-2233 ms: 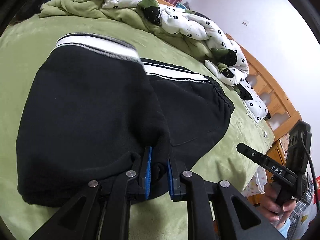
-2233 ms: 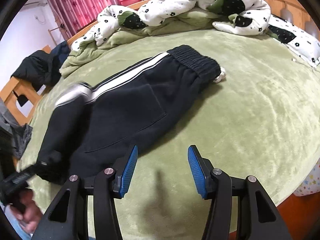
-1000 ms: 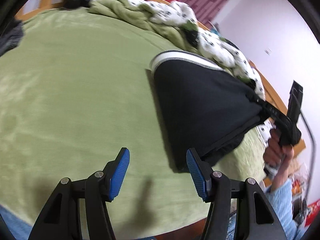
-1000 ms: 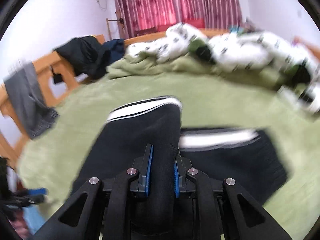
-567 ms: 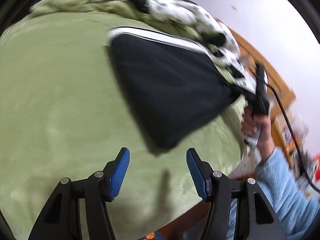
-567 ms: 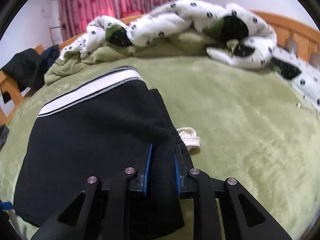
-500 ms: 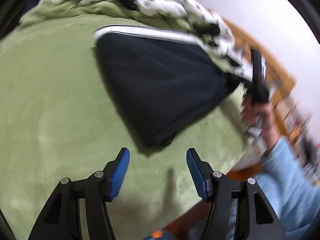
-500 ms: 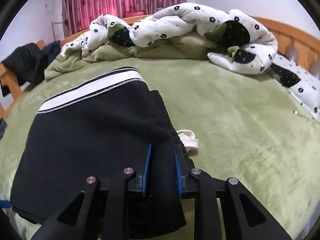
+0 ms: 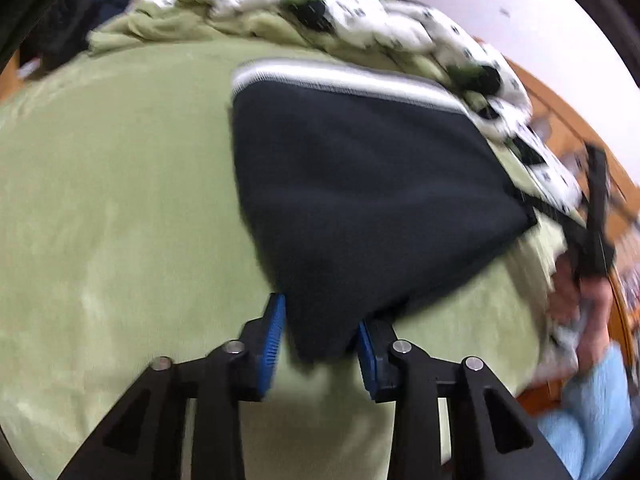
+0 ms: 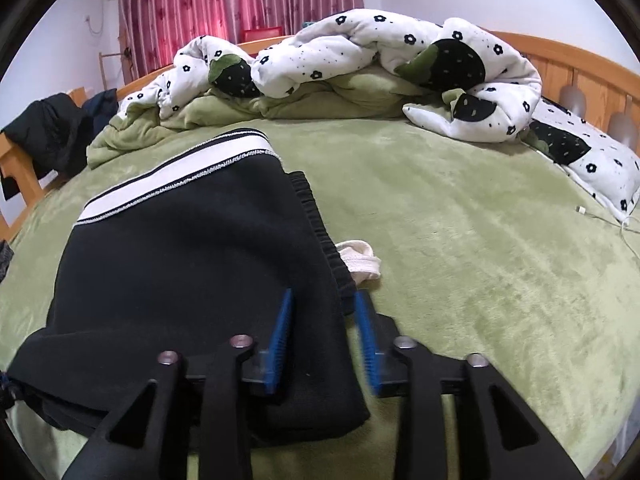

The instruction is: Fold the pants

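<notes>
Left wrist view: the left gripper [image 9: 320, 340] has its jaws closing, with a corner of the folded black pants [image 9: 360, 200] between the blue pads; the picture is blurred, so contact of the pads with the cloth cannot be confirmed. The pants lie folded on the green bed cover [image 9: 112, 200], white side stripe along the far edge. At the right, a hand [image 9: 580, 292] with a light blue sleeve holds the right gripper at the opposite corner of the pants.

Right wrist view: the right gripper [image 10: 324, 344] has its jaws opening, at a narrow to middling gap. The near edge of the pants [image 10: 180, 264] lies between the pads; the left pad sits against the cloth, the right pad stands just clear of the elastic waistband. A white drawstring end [image 10: 360, 264] lies on the bed cover just beside the waistband. A crumpled white quilt with black flowers [image 10: 360, 52] is heaped at the far side of the bed, well apart from the pants, before red curtains [image 10: 240, 0].
</notes>
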The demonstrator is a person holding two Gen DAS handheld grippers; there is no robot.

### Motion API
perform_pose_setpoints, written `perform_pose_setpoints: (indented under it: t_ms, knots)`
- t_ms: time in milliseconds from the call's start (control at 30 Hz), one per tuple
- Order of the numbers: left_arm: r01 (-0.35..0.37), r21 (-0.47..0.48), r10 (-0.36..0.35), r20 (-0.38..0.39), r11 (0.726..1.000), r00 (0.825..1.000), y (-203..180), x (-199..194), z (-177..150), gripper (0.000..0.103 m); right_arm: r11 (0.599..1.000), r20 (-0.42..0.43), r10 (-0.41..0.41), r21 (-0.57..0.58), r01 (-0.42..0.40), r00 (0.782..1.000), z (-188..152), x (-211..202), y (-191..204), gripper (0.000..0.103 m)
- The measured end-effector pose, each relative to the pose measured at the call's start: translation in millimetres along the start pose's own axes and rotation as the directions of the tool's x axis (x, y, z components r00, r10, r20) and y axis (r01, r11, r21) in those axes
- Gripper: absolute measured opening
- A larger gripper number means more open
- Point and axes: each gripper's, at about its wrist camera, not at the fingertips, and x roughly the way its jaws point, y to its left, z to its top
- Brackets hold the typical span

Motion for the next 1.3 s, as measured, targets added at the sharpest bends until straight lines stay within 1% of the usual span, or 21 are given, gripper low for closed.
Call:
perform_pose_setpoints:
  t_ms: [33,100,167,200,233,333,400,467,600,633,733,833,867,933,1000,1033,1067,1133,1200,1267,1300]
  knots:
    - [0.034,0.008,-0.034,-0.035,0.999,0.999,9,-4,-8,0.038,1.0,0.006,-0.001,-0.001,0.001,1.0,2,-2,-1,0.047]
    - [0.083,-0.002,-0.083,-0.049,0.997,0.995,22,-12,-16,0.04,1.0,0.018,0.004,-0.021,-0.003,1.0,10,-4,0,0.048]
    - [0.113,-0.03,-0.114,-0.02,0.993,0.993,31,-23,-18,0.042,0.998,0.004,0.037,-0.047,-0.036,0.999,20,-1,4,0.057]
    - [0.136,-0.058,-0.135,0.018,0.989,0.991,41,-34,-15,0.046,0.997,0.001,0.049,-0.052,-0.049,0.999,24,1,5,0.057]
    - [0.151,-0.077,-0.148,0.052,0.985,0.988,47,-41,-11,0.057,0.996,-0.001,0.069,-0.059,-0.069,0.998,31,5,8,0.058]
    - [0.159,-0.11,-0.148,0.098,0.981,0.984,57,-43,15,0.06,0.99,-0.035,0.103,-0.088,-0.106,0.994,50,21,16,0.067]
    - [0.136,-0.123,-0.126,0.089,0.983,0.988,61,-31,35,0.06,0.989,-0.072,0.096,-0.108,-0.103,0.993,61,36,23,0.067]
    - [0.148,-0.142,-0.135,0.099,0.979,0.986,65,-10,59,0.06,0.988,-0.138,0.079,-0.124,-0.096,0.987,72,61,26,0.068]
    - [0.17,-0.205,-0.165,0.043,0.964,0.985,79,46,98,0.06,0.978,-0.27,0.158,-0.087,-0.188,0.95,81,95,20,0.073]
    - [0.187,-0.216,-0.184,0.031,0.958,0.982,80,57,103,0.06,0.974,-0.313,0.185,-0.067,-0.216,0.932,83,104,18,0.073]
    - [0.234,-0.258,-0.251,-0.035,0.937,0.967,79,97,113,0.058,0.959,-0.352,0.235,-0.071,-0.276,0.906,83,114,17,0.073]
    - [0.313,-0.261,-0.322,0.008,0.913,0.947,79,106,114,0.063,0.932,-0.405,0.31,-0.049,-0.359,0.86,83,121,17,0.073]
    - [0.339,-0.27,-0.349,0.011,0.901,0.937,78,110,117,0.063,0.921,-0.426,0.342,-0.025,-0.389,0.837,82,125,16,0.073]
    - [0.365,-0.298,-0.378,0.016,0.882,0.926,77,117,122,0.062,0.908,-0.435,0.375,-0.006,-0.42,0.819,80,130,15,0.073]
    - [0.372,-0.313,-0.385,0.021,0.874,0.923,75,121,125,0.053,0.893,-0.428,0.414,0.023,-0.449,0.803,78,133,9,0.072]
    - [0.36,-0.319,-0.376,0.012,0.877,0.927,73,121,125,0.042,0.893,-0.42,0.419,0.029,-0.449,0.805,78,132,8,0.069]
    - [0.356,-0.32,-0.371,0.013,0.878,0.928,73,120,125,0.035,0.888,-0.397,0.436,0.043,-0.458,0.807,77,126,6,0.06]
    - [0.355,-0.316,-0.367,0.025,0.88,0.93,73,110,125,0.03,0.895,-0.353,0.431,0.051,-0.443,0.83,78,114,5,0.054]
    - [0.37,-0.3,-0.377,0.037,0.879,0.925,73,99,125,0.026,0.917,-0.285,0.392,0.041,-0.397,0.875,76,90,12,0.045]
    - [0.392,-0.296,-0.395,0.051,0.871,0.917,76,88,127,0.022,0.924,-0.23,0.378,0.035,-0.38,0.897,77,67,24,0.032]
    - [0.404,-0.299,-0.406,0.059,0.865,0.912,79,79,127,0.021,0.926,-0.198,0.376,0.043,-0.375,0.905,77,53,32,0.03]
